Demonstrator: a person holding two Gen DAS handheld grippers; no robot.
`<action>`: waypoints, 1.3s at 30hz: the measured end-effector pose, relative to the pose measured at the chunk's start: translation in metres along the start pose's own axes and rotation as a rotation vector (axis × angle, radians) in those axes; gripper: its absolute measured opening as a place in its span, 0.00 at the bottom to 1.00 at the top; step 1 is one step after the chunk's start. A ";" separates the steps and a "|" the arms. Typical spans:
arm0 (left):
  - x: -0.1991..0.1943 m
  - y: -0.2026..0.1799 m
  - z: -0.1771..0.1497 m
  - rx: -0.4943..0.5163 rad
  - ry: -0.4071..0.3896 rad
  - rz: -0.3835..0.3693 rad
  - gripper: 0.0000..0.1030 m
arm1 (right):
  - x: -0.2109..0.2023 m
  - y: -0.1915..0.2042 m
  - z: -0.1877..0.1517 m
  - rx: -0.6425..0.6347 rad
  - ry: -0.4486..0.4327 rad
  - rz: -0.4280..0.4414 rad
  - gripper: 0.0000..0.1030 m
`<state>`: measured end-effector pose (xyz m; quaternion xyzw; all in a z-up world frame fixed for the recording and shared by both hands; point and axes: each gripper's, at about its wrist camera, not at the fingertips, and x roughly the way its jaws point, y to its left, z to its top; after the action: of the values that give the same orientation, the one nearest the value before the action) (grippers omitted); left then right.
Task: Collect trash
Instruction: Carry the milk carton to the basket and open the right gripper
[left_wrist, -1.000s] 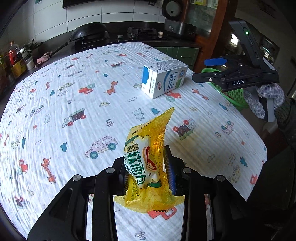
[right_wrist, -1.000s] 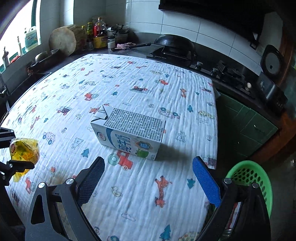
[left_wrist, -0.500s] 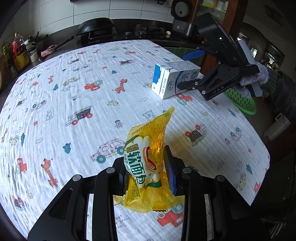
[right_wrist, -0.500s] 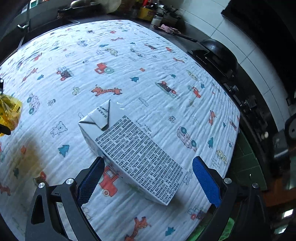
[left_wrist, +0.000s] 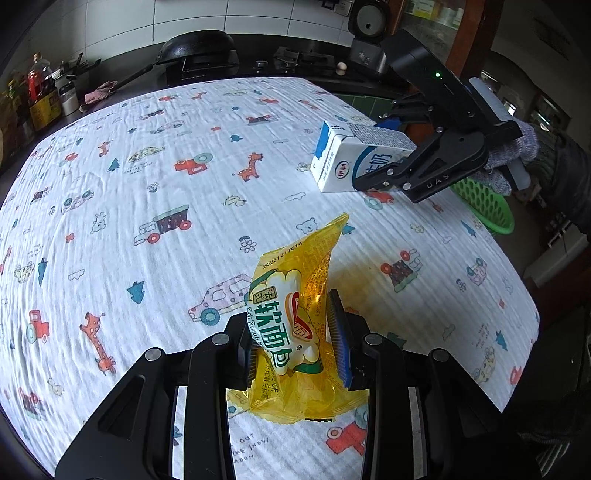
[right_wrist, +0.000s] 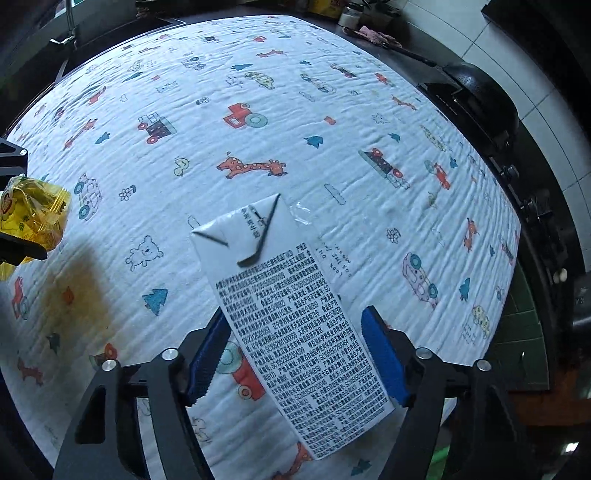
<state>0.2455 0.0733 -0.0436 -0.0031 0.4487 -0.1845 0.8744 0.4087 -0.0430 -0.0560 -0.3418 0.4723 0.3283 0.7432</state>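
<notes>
My left gripper (left_wrist: 295, 341) is shut on a yellow bread wrapper (left_wrist: 295, 314) and holds it upright above the table; the wrapper also shows at the left edge of the right wrist view (right_wrist: 33, 218). A white and blue milk carton (right_wrist: 291, 306) lies on its side on the patterned tablecloth (right_wrist: 295, 110). My right gripper (right_wrist: 295, 354) is open and straddles the carton, one blue pad (right_wrist: 384, 358) on each side, small gaps showing. In the left wrist view the carton (left_wrist: 351, 162) lies at the far right with the right gripper (left_wrist: 417, 173) over it.
A green basket (left_wrist: 484, 203) stands beyond the table's right edge. A stove with a black wok (left_wrist: 199, 48) lies behind the table. Bottles and jars (left_wrist: 40, 96) stand on the counter at the far left.
My right gripper has come down over the milk carton and its jaws have narrowed around it. The left gripper still holds the wrapper and has barely moved.
</notes>
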 end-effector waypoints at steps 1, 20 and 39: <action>0.000 0.000 0.000 -0.002 -0.001 -0.002 0.31 | -0.002 -0.001 -0.002 0.030 0.000 0.016 0.53; -0.010 -0.047 0.027 0.082 -0.060 -0.096 0.31 | -0.086 -0.006 -0.115 0.527 -0.171 -0.067 0.39; 0.022 -0.166 0.080 0.219 -0.055 -0.183 0.31 | -0.099 -0.127 -0.322 0.923 -0.011 -0.458 0.39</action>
<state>0.2665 -0.1017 0.0153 0.0463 0.3997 -0.3111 0.8610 0.3248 -0.3929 -0.0419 -0.0710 0.4772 -0.0838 0.8719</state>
